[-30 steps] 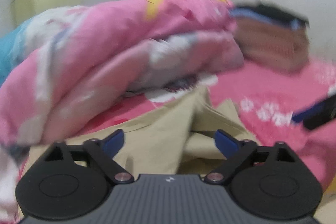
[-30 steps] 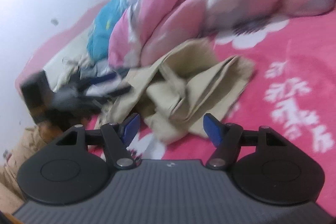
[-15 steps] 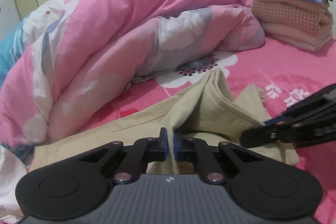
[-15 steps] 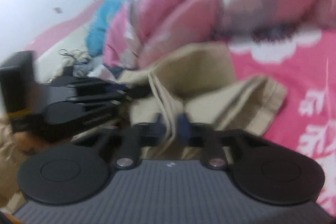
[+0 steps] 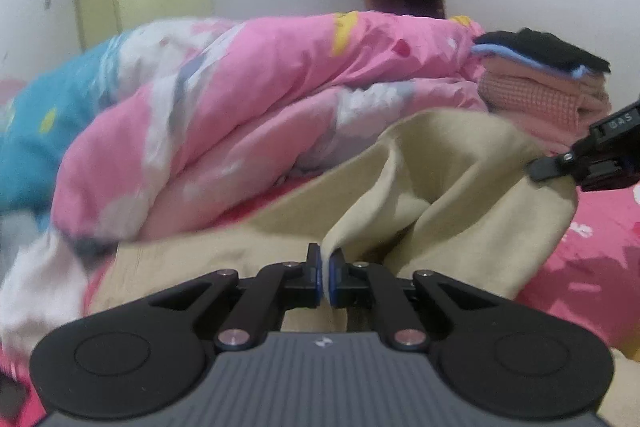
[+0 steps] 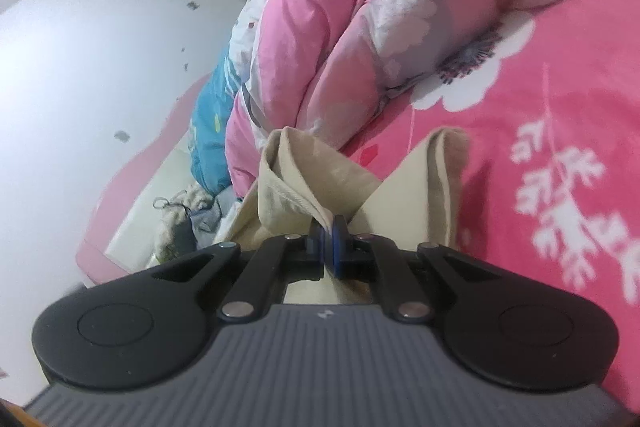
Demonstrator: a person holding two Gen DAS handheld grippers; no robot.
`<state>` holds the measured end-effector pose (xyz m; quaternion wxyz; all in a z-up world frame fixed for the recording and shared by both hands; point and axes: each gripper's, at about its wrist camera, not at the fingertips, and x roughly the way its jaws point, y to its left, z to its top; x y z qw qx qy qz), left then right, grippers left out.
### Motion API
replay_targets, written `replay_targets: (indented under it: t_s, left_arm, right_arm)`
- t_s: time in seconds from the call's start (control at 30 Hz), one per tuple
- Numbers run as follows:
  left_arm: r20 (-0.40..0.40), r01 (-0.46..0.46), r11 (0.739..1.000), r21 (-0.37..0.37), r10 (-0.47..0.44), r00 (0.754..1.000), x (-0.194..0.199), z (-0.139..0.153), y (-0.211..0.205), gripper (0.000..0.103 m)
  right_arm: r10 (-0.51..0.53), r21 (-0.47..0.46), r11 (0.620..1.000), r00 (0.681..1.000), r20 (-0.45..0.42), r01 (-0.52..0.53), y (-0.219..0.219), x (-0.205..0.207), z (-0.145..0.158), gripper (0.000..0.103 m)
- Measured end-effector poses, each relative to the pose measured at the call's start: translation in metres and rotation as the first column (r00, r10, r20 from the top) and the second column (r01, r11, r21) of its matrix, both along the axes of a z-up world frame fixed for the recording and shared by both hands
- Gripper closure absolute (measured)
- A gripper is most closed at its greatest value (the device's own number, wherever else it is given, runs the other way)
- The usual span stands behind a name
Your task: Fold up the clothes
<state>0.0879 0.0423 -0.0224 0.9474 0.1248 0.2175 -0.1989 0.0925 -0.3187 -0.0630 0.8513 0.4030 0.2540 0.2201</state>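
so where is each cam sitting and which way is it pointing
Left wrist: on the left gripper, facing along its fingers over the beige garment to the pink quilt; the right gripper shows.
Right wrist: on the right gripper, tilted, facing garment and bedsheet.
Shared: garment, quilt.

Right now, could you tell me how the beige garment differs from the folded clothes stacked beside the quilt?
The beige garment is one plain-coloured piece, loose and rumpled; the folded clothes are several pieces, black, blue and pink, in a neat stack. The garment is pinched by the left tongs and right tongs; nothing grips the stack. Both are on the pink bedsheet.
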Motion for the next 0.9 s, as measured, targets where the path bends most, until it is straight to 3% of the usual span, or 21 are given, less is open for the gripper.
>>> replay_targets:
  t_s: [0.17,0.37,0.5,0.57,0.6,0.63,0.7,0.8,0.9]
  left_arm:
    - [-0.096,-0.104,0.991,-0.09,0.095,0.991,-0.012,-0.03,0.038,0.099]
    - [-0.138,-0.153,0.969,-0.196,0.128,0.982,-0.012,-0.052,0.065,0.098]
    - [-0.106,-0.134,0.968,-0.211,0.114,0.988,-0.015,-0.047,0.07,0.097]
    - [-0.132,-0.142,0.962,-0.233,0.114,0.985,-0.015,-0.05,0.075,0.089]
    - [-0.138,-0.154,0.957,-0.247,0.122,0.983,-0.017,-0.05,0.079,0.081]
    - [-0.139,-0.17,0.95,-0.263,0.137,0.981,-0.022,-0.05,0.085,0.066]
    - [-0.138,-0.197,0.934,-0.297,0.162,0.977,-0.03,-0.048,0.095,0.051]
    - [-0.118,-0.206,0.92,-0.335,0.175,0.977,-0.041,-0.038,0.105,0.047]
    - [-0.091,-0.179,0.927,-0.331,0.157,0.983,-0.04,-0.025,0.094,0.042]
  right_arm:
    - [-0.075,0.028,0.997,0.992,-0.1,0.078,-0.015,-0.016,-0.017,0.101]
    - [-0.176,0.049,0.979,0.941,-0.288,0.198,-0.037,-0.01,-0.05,0.101]
    - [-0.148,-0.003,0.989,0.971,-0.186,0.15,-0.03,-0.013,-0.015,0.1]
    - [-0.108,-0.036,0.994,0.979,-0.173,0.103,-0.027,-0.013,-0.004,0.097]
    - [-0.096,-0.057,0.995,0.979,-0.182,0.087,-0.027,-0.014,-0.002,0.096]
    - [-0.106,-0.081,0.993,0.973,-0.205,0.091,-0.03,-0.016,-0.004,0.095]
    - [-0.128,-0.129,0.987,0.96,-0.248,0.098,-0.035,-0.022,-0.008,0.082]
    - [-0.164,-0.129,0.983,0.951,-0.263,0.134,-0.051,-0.037,-0.013,0.076]
    - [-0.17,-0.126,0.981,0.963,-0.207,0.147,-0.058,-0.041,-0.006,0.069]
